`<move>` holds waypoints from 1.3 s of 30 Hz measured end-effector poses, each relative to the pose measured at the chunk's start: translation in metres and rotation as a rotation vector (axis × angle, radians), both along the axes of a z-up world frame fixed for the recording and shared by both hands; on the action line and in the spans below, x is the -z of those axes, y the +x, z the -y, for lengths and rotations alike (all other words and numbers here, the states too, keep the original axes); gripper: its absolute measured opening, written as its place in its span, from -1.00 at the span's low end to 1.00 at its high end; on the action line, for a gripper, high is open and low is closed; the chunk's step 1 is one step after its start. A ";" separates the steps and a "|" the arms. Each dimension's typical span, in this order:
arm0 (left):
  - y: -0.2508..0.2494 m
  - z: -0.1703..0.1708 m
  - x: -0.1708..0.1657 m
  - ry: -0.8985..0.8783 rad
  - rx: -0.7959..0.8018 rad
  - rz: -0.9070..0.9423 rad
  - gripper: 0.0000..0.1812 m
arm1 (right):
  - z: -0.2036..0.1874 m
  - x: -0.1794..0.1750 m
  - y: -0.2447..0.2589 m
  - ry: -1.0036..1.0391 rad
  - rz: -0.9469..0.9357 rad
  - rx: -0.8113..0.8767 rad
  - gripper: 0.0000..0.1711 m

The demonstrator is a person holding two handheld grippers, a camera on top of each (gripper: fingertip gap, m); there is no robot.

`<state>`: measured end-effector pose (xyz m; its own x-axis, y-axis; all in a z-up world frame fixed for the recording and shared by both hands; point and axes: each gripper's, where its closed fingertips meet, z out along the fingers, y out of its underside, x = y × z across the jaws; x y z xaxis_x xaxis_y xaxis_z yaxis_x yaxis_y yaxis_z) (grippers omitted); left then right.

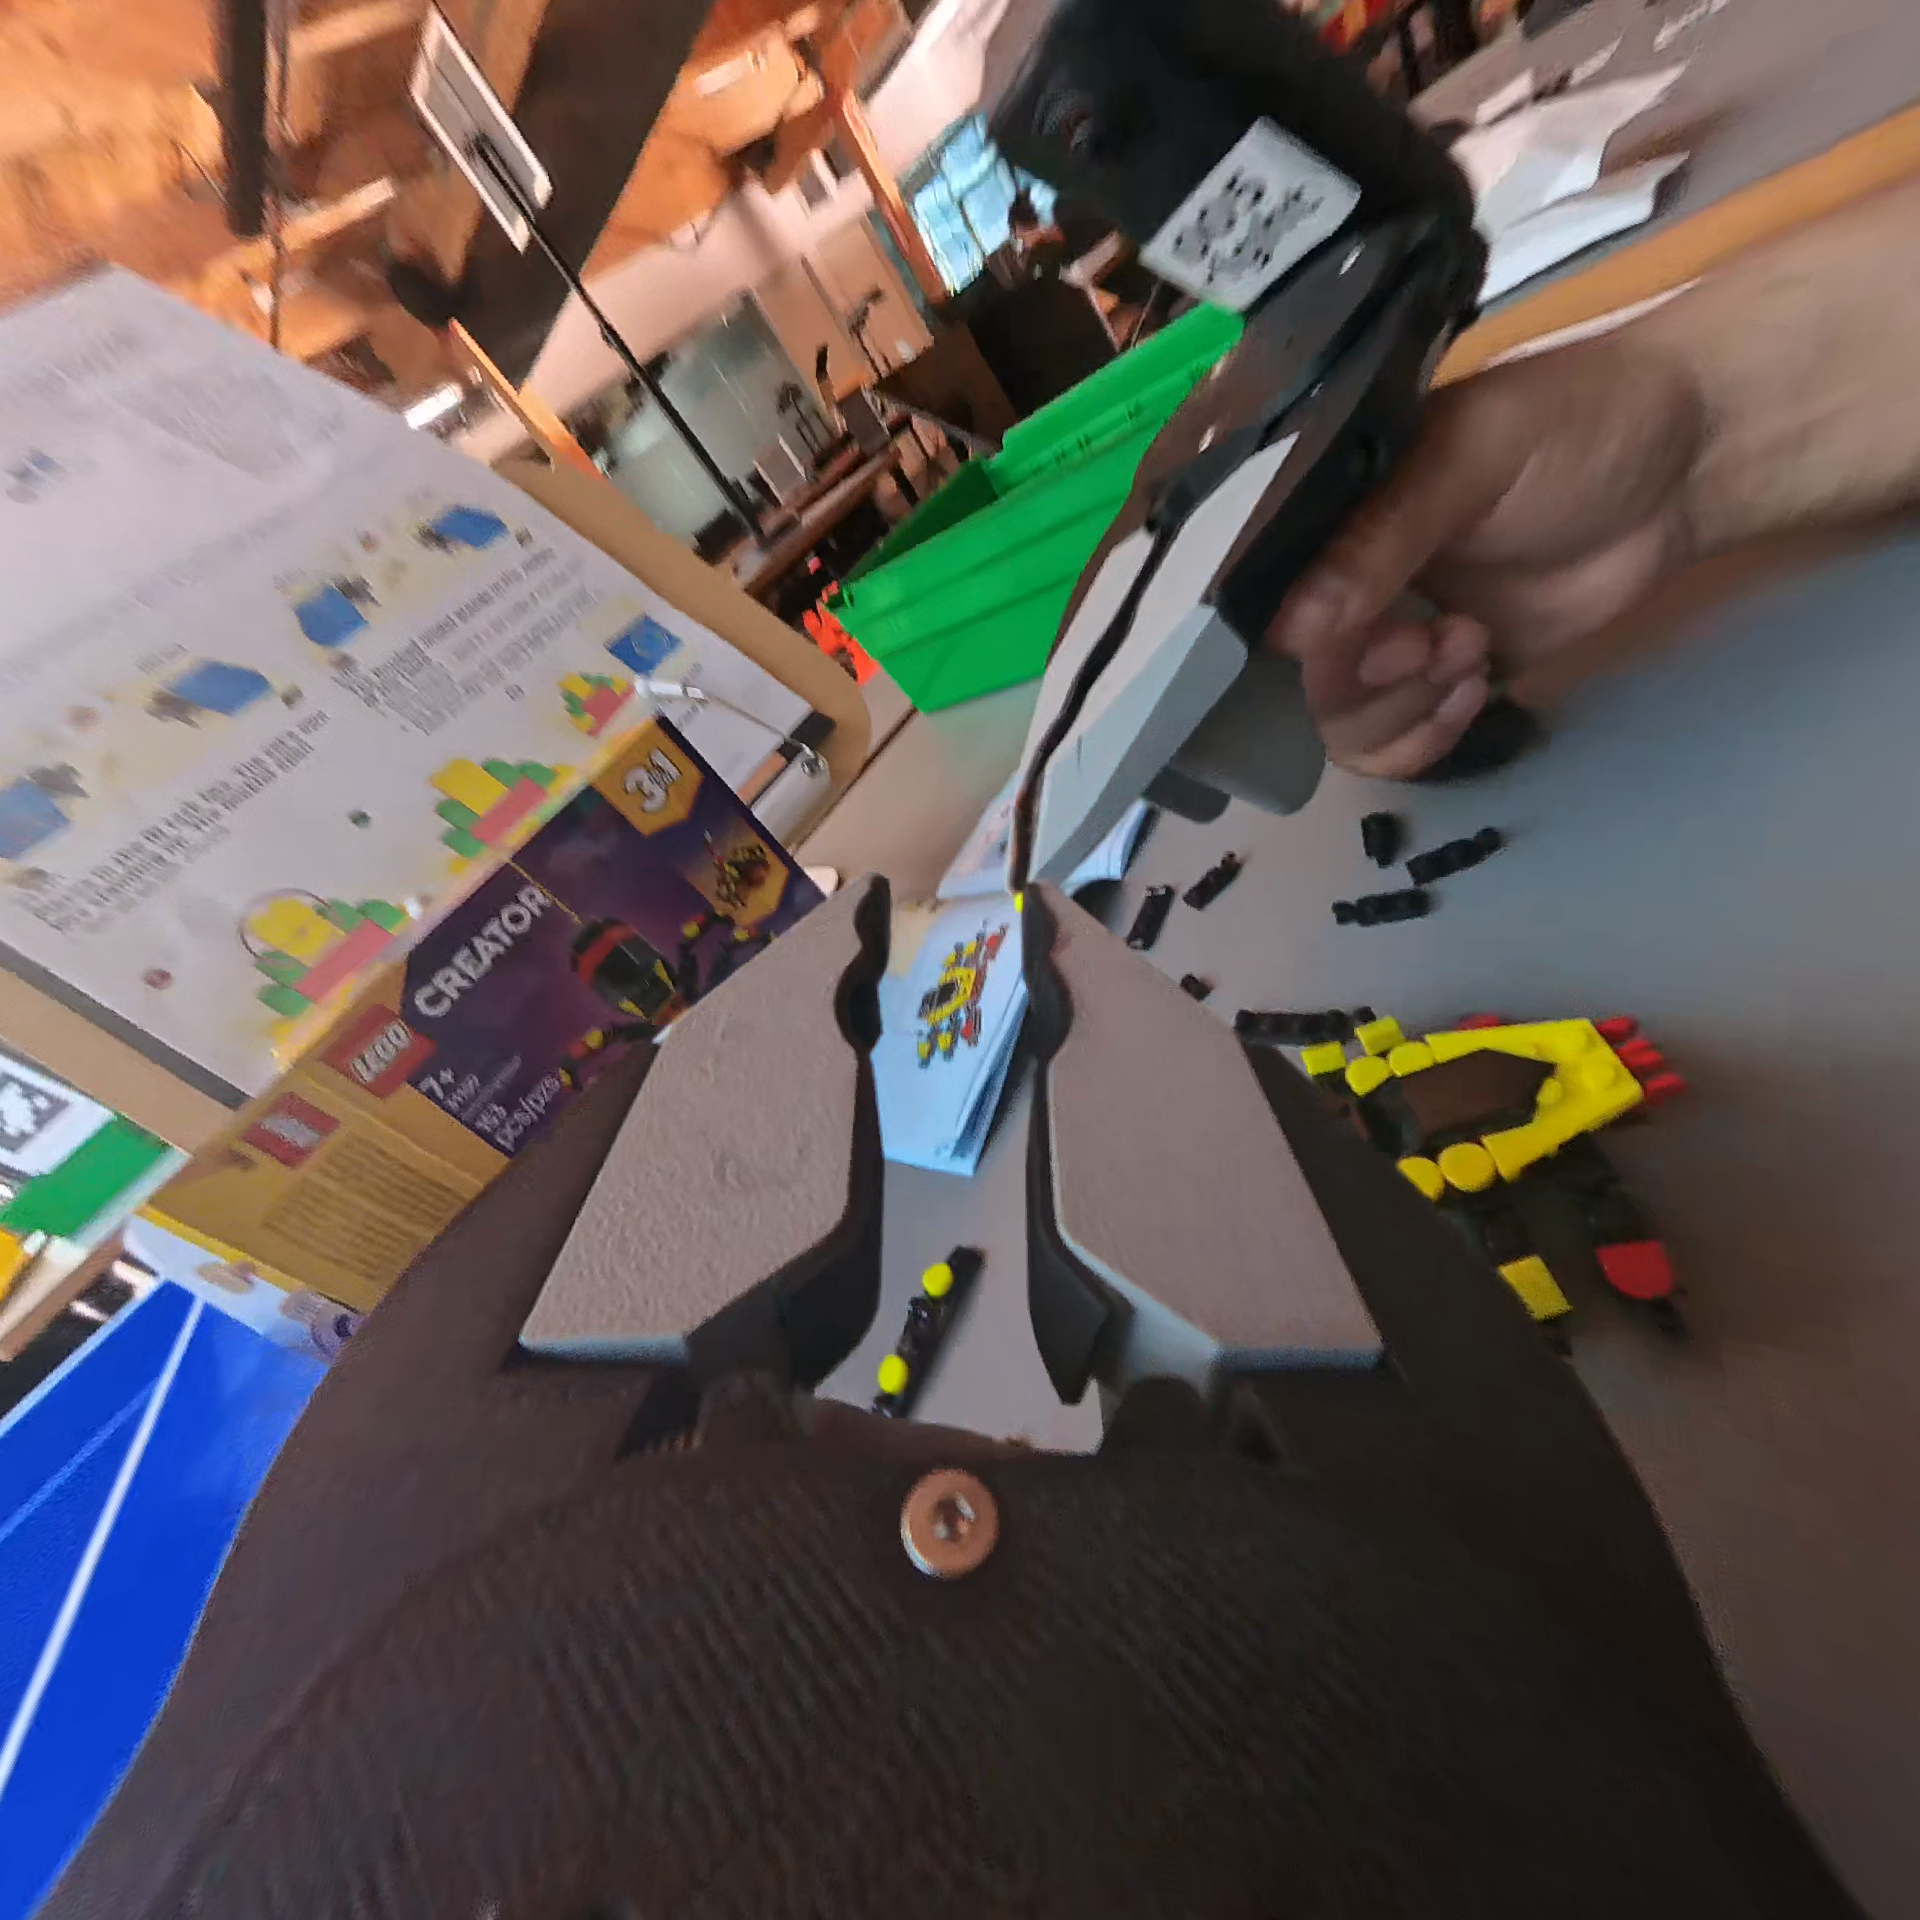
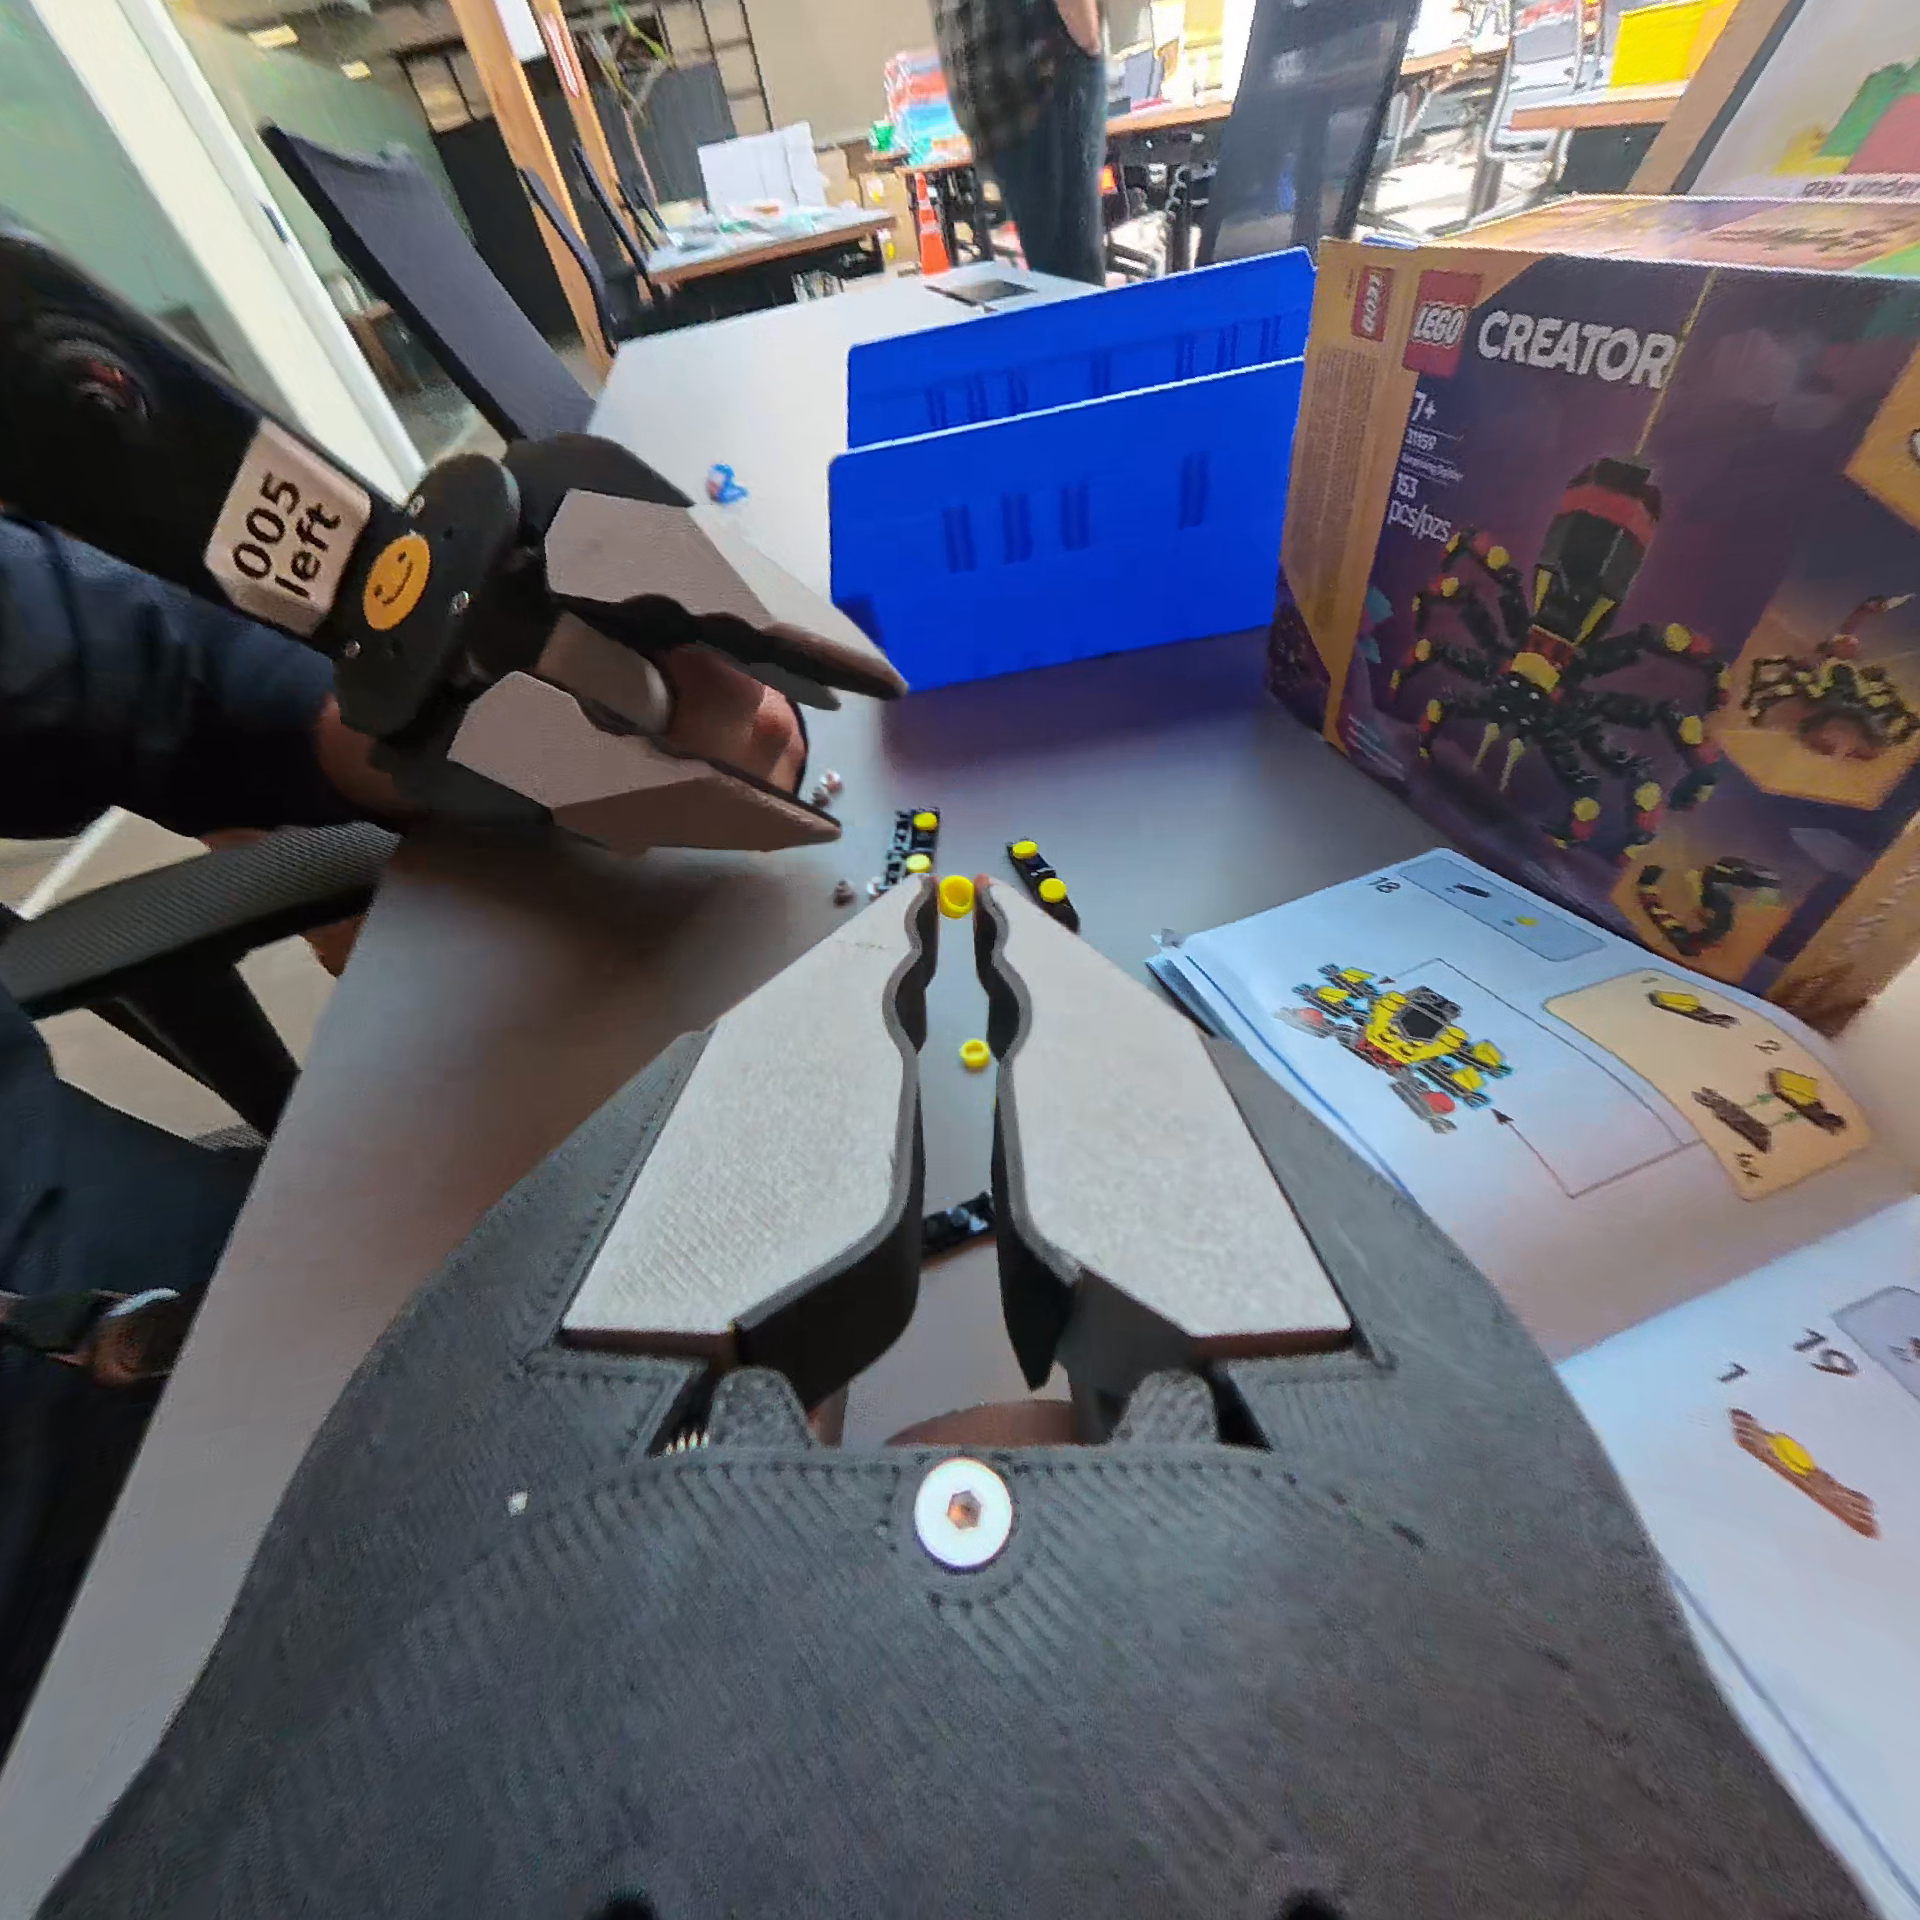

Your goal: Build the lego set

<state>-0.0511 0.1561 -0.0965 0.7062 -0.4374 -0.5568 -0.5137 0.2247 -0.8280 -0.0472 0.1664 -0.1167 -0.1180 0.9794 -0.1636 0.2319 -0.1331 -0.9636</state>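
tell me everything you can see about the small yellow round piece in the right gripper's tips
The small yellow round piece is a tiny, glossy plastic stud with a hollow top, bright yellow. It sits pinched between the very tips of the right gripper, held above the dark table. Only the two fingertips touch it; nothing is attached to it.

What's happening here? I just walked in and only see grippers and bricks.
A person is building a Lego set with two handheld grippers. The right gripper pinches a small yellow stud at its tips, above two black strips that carry yellow studs. The left gripper is open and empty beside them. A half-built yellow and black model lies on the table, with the booklet open and the box standing behind.
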 end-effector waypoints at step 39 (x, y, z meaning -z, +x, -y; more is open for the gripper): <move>0.008 0.012 -0.013 0.111 0.017 -0.034 -0.94 | 0.026 -0.035 -0.005 -0.718 -0.213 -0.255 -0.98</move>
<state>-0.0427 0.1439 -0.0836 0.6792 -0.3830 -0.6261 -0.5364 0.3232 -0.7797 -0.0524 0.1406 -0.0815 -0.4240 0.5812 -0.6945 0.1593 -0.7071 -0.6890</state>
